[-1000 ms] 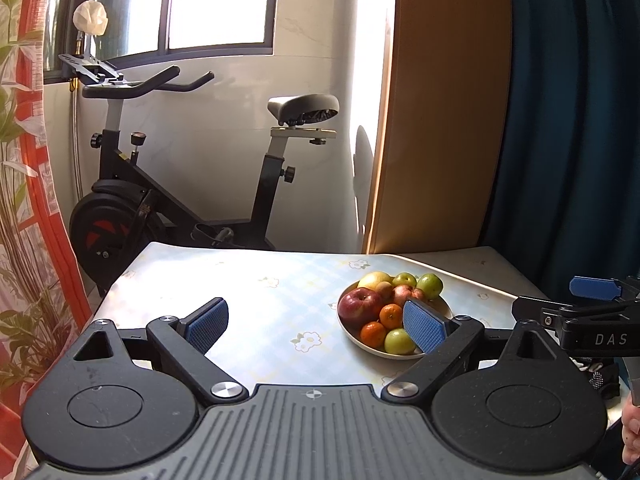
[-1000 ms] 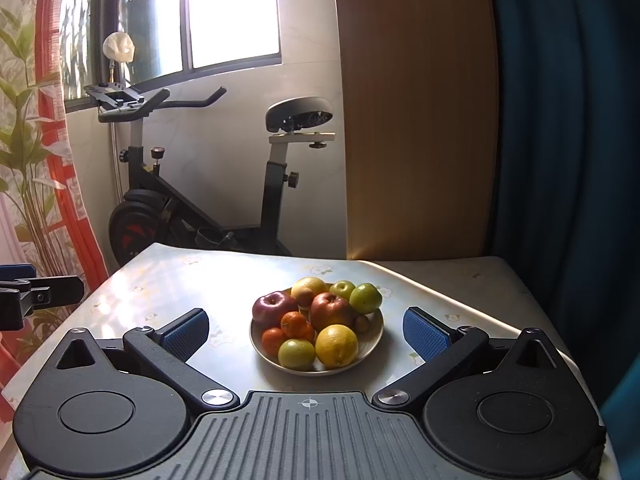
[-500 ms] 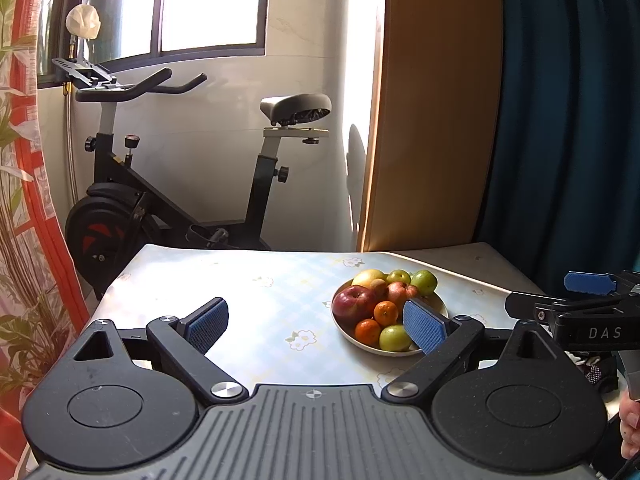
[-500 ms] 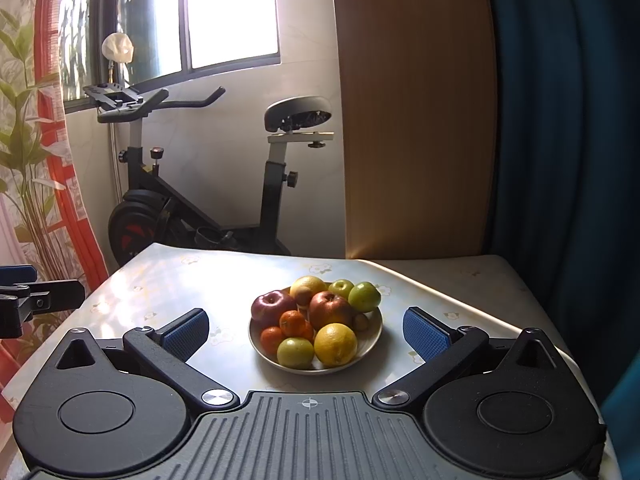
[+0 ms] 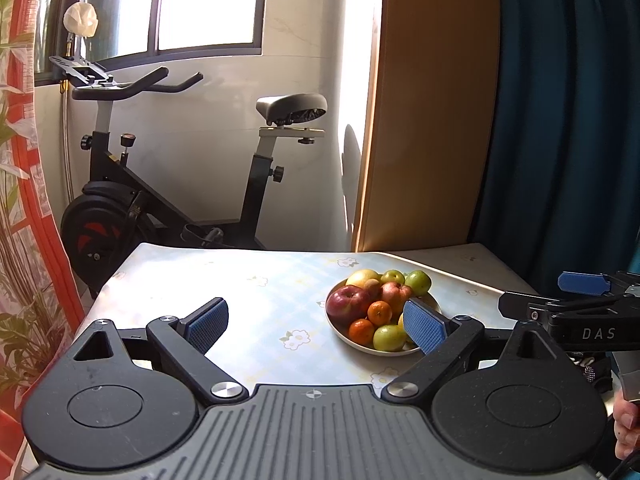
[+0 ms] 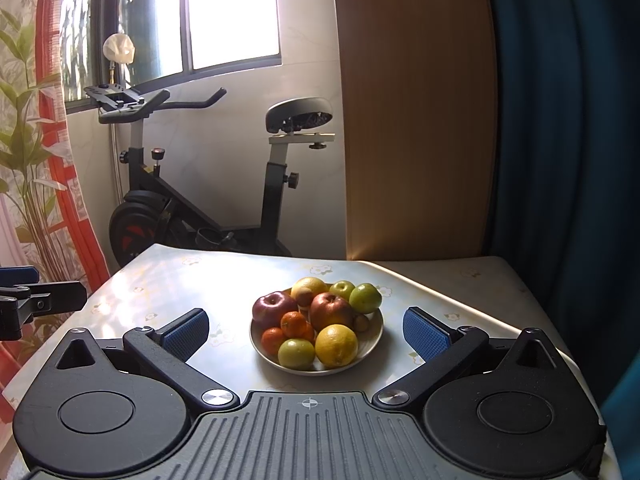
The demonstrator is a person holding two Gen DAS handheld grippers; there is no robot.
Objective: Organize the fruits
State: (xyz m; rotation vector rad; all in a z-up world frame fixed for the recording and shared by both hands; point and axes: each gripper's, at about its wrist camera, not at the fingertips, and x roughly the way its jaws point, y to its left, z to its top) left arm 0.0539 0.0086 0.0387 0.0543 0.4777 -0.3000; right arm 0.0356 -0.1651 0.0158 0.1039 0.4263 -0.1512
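A shallow round pale plate (image 6: 374,342) sits on the worktop (image 6: 224,280), covered in a light floral oilcloth, toward its near edge and a little right of its middle, and every fruit in view is heaped on it; none lies loose on the cloth. That fits a pile already gathered as well as one waiting to be sorted. In the heap: a large dark-red apple (image 6: 273,307) at the left, a second red apple (image 6: 330,311) in the middle, two small orange mandarins (image 6: 294,324), a yellow-orange citrus (image 6: 336,345) and a small green apple (image 6: 297,353) at the front, and green plums (image 6: 365,298) at the back. The apples and citrus look firm and fairly heavy, with waxy rounded skins that could slip, so take hold across the widest girth. The mandarins look softer and want a gentle squeeze. Fruits leaning on each other may roll when one is lifted. The right gripper (image 6: 306,330) hangs before the plate, its blue-padded fingers (image 6: 420,332) spread wide and empty. The left gripper (image 5: 316,324) faces the plate from the left, likewise wide and empty.
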